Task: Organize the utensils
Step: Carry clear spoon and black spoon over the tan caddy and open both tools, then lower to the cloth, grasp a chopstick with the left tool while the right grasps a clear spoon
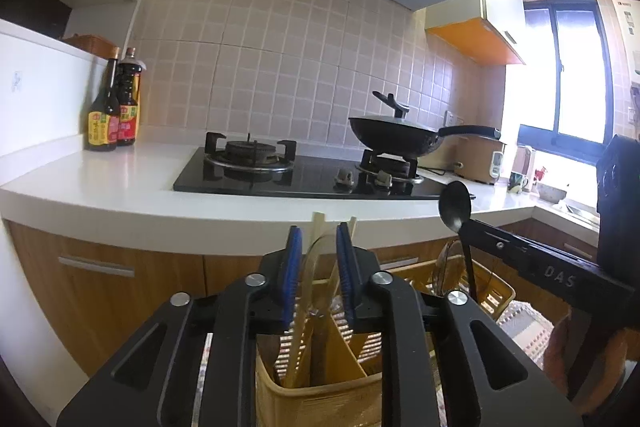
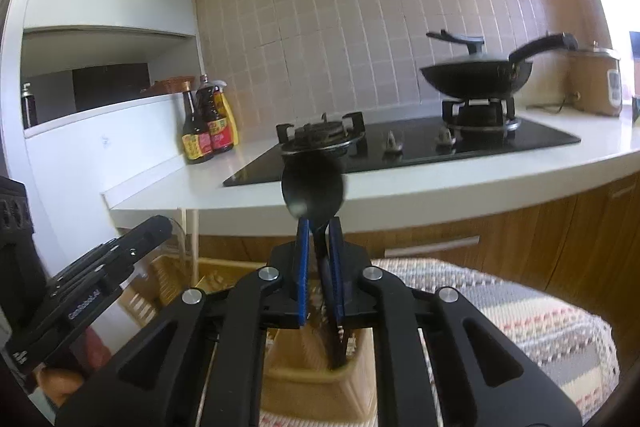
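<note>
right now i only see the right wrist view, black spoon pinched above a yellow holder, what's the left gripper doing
observer: The left gripper has its blue pads on either side of a clear spoon. I can't tell if it is pinched.
operator: is the holder one open bin
observer: No. The yellow holder has dividers inside that split it into separate compartments.
operator: anything in there already
observer: Pale chopsticks stand in it, right beside the clear spoon.
</note>
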The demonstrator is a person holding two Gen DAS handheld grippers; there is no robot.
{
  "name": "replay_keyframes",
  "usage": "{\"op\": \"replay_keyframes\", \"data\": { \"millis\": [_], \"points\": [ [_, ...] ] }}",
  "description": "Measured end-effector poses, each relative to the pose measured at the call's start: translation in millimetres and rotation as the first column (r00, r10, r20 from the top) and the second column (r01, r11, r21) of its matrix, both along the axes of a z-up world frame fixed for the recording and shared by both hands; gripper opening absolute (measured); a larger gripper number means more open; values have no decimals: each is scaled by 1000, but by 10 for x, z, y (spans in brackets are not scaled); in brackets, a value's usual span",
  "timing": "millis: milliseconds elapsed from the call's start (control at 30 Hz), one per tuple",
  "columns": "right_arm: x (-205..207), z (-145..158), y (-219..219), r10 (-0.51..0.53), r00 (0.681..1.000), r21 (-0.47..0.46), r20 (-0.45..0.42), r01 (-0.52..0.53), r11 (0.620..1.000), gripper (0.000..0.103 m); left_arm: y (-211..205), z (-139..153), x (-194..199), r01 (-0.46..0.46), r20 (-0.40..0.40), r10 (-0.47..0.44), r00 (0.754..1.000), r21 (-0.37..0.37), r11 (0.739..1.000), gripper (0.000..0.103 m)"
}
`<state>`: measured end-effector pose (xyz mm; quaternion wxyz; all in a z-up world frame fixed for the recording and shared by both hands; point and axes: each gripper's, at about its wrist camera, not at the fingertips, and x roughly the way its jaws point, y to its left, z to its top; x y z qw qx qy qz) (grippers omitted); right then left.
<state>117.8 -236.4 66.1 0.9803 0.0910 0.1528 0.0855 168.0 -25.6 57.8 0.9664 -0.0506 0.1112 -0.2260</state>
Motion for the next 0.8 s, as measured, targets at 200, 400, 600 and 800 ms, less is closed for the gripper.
{"op": "replay_keyframes", "data": {
  "millis": [200,400,600,800],
  "points": [
    [-212,126,-29,20,999,11,-33,-20,1000,13,108,78,-123,0,-20,-1,1000,-30,1000,31],
    [-420,283,-111,55,996,47,-77,-51,998,34,123,252,-414,27,-2,-27,1000,-33,999,45],
    [-778,452,-110,45,993,-9,-105,-46,999,57,1,440,-782,-70,41,67,997,93,993,49],
    [-978,305,-181,21,960,-89,-281,-48,995,58,-6,510,-1012,-66,-38,73,997,162,985,51]
  ]
}}
